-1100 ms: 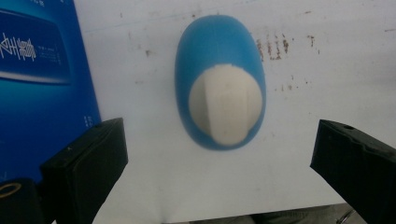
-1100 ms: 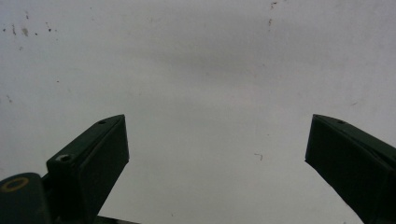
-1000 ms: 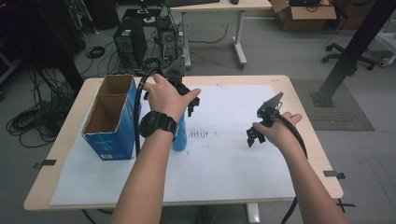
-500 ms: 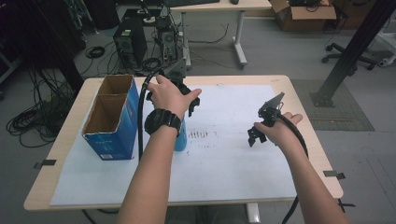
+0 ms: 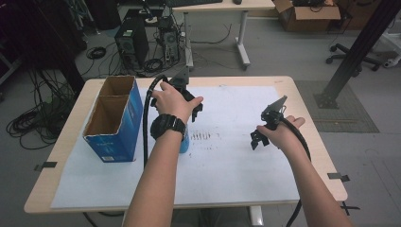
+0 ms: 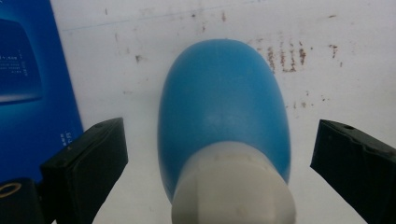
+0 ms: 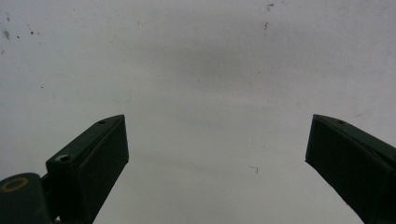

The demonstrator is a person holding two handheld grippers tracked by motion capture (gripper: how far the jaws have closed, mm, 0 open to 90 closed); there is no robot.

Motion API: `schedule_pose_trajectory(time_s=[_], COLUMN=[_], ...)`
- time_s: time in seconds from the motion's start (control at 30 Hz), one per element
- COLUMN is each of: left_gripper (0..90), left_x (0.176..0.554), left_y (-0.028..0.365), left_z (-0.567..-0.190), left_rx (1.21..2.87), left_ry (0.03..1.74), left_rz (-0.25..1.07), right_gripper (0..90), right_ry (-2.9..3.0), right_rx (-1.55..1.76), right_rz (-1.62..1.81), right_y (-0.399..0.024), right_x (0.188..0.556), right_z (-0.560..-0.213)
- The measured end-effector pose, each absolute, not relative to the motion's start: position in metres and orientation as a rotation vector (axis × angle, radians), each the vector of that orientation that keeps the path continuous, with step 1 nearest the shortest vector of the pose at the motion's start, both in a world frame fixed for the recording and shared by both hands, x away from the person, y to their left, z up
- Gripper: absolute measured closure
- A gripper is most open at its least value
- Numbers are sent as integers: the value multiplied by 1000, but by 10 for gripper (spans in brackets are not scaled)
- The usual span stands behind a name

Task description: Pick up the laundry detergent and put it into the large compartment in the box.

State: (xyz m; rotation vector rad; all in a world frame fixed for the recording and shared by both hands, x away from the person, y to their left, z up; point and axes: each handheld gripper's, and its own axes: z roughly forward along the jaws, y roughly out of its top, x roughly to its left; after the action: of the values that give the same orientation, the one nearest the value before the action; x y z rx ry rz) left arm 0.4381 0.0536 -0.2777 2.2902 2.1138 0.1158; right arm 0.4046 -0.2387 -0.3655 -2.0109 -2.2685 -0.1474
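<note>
Little has shifted since the earlier frames: your left hand (image 5: 171,100) has drifted only slightly and remains poised above the blue bottle (image 5: 184,142), which stands where it stood, just beside the blue cardboard box (image 5: 116,123) on the side away from the box's open top edge. Your right hand has not moved in any way you could call progress. That tells you the approach is finished and the grasp itself is the step now in hand; nothing has been lifted yet.

Look at your left gripper (image 6: 219,154). Its jaws stand wide, one on each side of the bottle (image 6: 224,107), with clear paper showing between each pad and the blue body. Neither pad touches it. The white cap (image 6: 233,186) sits nearest the camera, so you are looking down along the bottle from above, and it lies roughly centred between the jaws. Closing from here should catch the body just below the cap, though the rounded sides may let it slip if you squeeze too high.

Your right gripper (image 7: 215,158) is well apart from the box, out over the bare white paper (image 7: 201,70). Its jaws are also spread wide, holding nothing and touching nothing.

The brown smudges (image 6: 285,53) on the paper lie just beyond the bottle, away from the box.
</note>
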Motion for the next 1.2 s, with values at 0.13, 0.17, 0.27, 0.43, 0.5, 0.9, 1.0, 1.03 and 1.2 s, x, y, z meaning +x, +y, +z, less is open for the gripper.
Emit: schedule_pose_trajectory(time_s=[0.13, 0.17, 0.27, 0.43, 0.5, 0.9, 1.0, 1.03, 1.2], left_gripper=[41, 43, 42, 42, 42, 49, 54, 56, 84], left_x=[439, 439, 439, 440, 440, 441, 440, 440, 439], left_y=[54, 54, 54, 54, 53, 52, 52, 52, 52], left_z=[-284, -284, -288, -291, -291, -295, -294, -294, -292], left_rx=[2283, 2283, 2284, 2280, 2282, 2280, 2275, 2274, 2269], left_ry=[2126, 2126, 2124, 2127, 2126, 2141, 2141, 2142, 2136], left_rz=[109, 109, 101, 105, 106, 107, 109, 111, 114], right_gripper=[62, 62, 62, 62, 62, 62, 63, 63, 63], right_ry=[-2274, -2274, -2271, -2269, -2268, -2262, -2264, -2263, -2262], right_rx=[-2006, -2006, -2005, -2004, -2004, -2007, -2004, -2002, -2006], right_rz=[-144, -144, -144, -147, -148, -150, -149, -149, -149], right_y=[-239, -239, -238, -239, -239, -242, -242, -242, -242], right_x=[405, 405, 405, 405, 405, 404, 404, 404, 404], right_z=[-367, -367, -367, -368, -368, -370, -370, -370, -370])
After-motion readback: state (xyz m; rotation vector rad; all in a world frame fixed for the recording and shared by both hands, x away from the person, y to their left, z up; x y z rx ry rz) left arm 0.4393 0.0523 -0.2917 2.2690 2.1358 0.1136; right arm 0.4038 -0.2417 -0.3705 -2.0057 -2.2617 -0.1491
